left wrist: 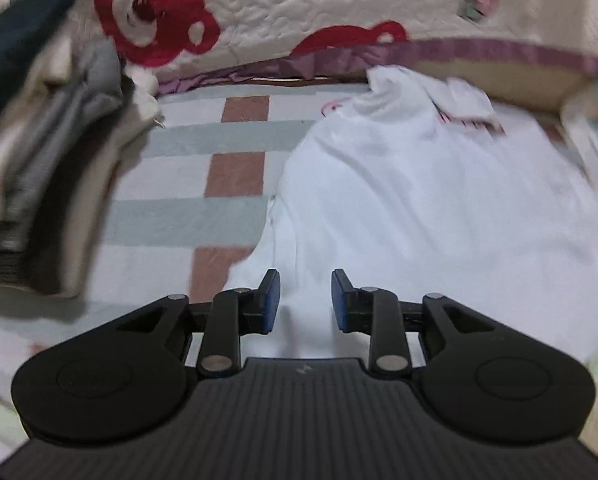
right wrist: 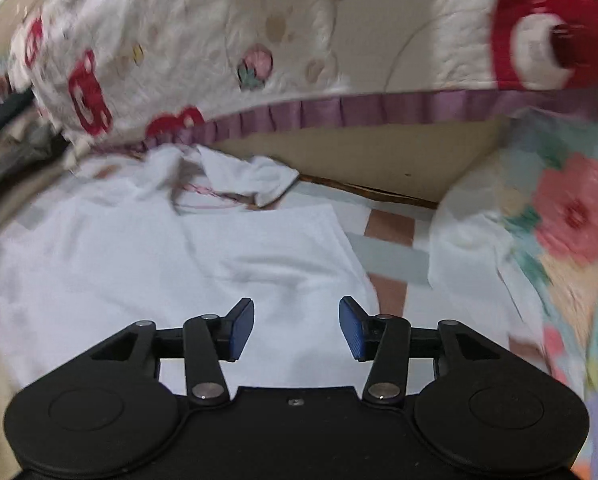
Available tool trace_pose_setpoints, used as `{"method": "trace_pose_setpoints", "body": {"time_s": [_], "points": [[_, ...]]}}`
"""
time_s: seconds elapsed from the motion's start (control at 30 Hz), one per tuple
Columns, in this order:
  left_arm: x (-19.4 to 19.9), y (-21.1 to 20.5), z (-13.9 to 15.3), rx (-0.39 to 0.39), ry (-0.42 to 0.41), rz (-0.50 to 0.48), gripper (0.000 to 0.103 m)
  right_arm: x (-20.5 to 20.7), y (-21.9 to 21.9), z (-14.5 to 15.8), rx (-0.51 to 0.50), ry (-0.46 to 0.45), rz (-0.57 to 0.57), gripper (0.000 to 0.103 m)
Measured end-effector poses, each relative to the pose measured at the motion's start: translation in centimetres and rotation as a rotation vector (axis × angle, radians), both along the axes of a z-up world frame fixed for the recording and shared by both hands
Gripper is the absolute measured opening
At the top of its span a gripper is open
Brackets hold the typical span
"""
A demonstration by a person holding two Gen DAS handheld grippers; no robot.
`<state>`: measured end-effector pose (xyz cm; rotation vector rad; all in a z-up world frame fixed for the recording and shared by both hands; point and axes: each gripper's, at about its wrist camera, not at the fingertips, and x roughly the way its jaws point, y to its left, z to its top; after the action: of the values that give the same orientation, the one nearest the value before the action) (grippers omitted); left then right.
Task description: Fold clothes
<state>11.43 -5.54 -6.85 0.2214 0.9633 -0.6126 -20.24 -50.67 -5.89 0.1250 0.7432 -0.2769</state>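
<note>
A white T-shirt (left wrist: 419, 200) lies spread on a checked bedsheet (left wrist: 203, 216), its collar end bunched at the far side with pink stitching showing. My left gripper (left wrist: 305, 300) hangs open just above the shirt's near left edge, nothing between its blue pads (left wrist: 270, 304). In the right wrist view the same white shirt (right wrist: 179, 248) fills the middle. My right gripper (right wrist: 296, 328) is open over the shirt's near right part, and its pads (right wrist: 351, 332) are bare. Both views are blurred by motion.
A stack of folded clothes (left wrist: 39, 140) in dark green, cream and grey stands at the left. A cream quilt with red bears (left wrist: 259, 12) and a purple frill lies behind. A floral cloth (right wrist: 571, 240) rises at the right. Brown board (right wrist: 359, 160) shows under the quilt.
</note>
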Motion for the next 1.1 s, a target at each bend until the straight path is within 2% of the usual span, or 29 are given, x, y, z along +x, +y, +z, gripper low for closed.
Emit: {"method": "trace_pose_setpoints", "body": {"time_s": [0.1, 0.2, 0.3, 0.43, 0.57, 0.6, 0.63, 0.67, 0.7, 0.77, 0.9, 0.97, 1.03, 1.1], "points": [[2.0, -1.5, -2.6, -0.022, 0.027, 0.029, 0.032, 3.8, -3.9, -3.8, 0.011, 0.078, -0.050, 0.052], [3.6, -3.1, -4.3, 0.030, -0.019, 0.021, 0.041, 5.2, -7.0, -6.5, 0.130, 0.067, -0.124, 0.051], [4.7, -4.0, -5.1, 0.043, -0.033, 0.007, 0.047, 5.9, -8.9, -8.1, 0.237, 0.049, -0.166, 0.051], [6.9, -5.6, -6.6, 0.001, 0.027, -0.021, 0.049, 7.1, -9.7, -9.7, 0.267, 0.064, -0.175, 0.053], [8.1, -7.5, -7.8, -0.003, 0.025, -0.046, 0.059, 7.0, -9.9, -10.0, 0.308, 0.015, -0.159, 0.054], [8.4, -7.8, -8.1, -0.005, 0.026, -0.047, 0.059, 7.0, -10.0, -10.0, 0.318, 0.006, -0.150, 0.038], [8.4, -8.0, -8.2, -0.009, 0.023, -0.058, 0.056, 7.1, -10.0, -9.9, 0.326, -0.007, -0.123, 0.004], [8.4, -8.1, -8.3, -0.012, 0.019, -0.071, 0.015, 7.1, -9.9, -9.7, 0.330, -0.036, -0.104, 0.005], [8.1, -8.3, -8.0, -0.009, -0.008, -0.096, 0.010, 7.2, -9.7, -9.4, 0.333, -0.066, -0.085, 0.005], [6.4, -8.2, -6.6, -0.023, -0.095, -0.119, 0.010, 7.4, -9.1, -8.5, 0.318, -0.117, -0.069, 0.005], [2.9, -6.6, -4.0, -0.098, -0.179, -0.072, 0.010, 8.0, -5.8, -6.1, 0.253, -0.207, -0.035, 0.005], [1.5, -5.8, -3.6, -0.145, -0.180, -0.034, 0.009, 8.3, -2.8, -5.4, 0.250, -0.233, 0.033, 0.005], [0.9, -5.3, -4.0, -0.171, -0.144, -0.010, 0.009, 8.8, -0.1, -5.2, 0.277, -0.218, 0.137, 0.005], [0.5, -5.0, -4.6, -0.180, -0.096, 0.000, 0.009, 10.0, 2.4, -5.9, 0.259, -0.131, 0.234, 0.006]]}}
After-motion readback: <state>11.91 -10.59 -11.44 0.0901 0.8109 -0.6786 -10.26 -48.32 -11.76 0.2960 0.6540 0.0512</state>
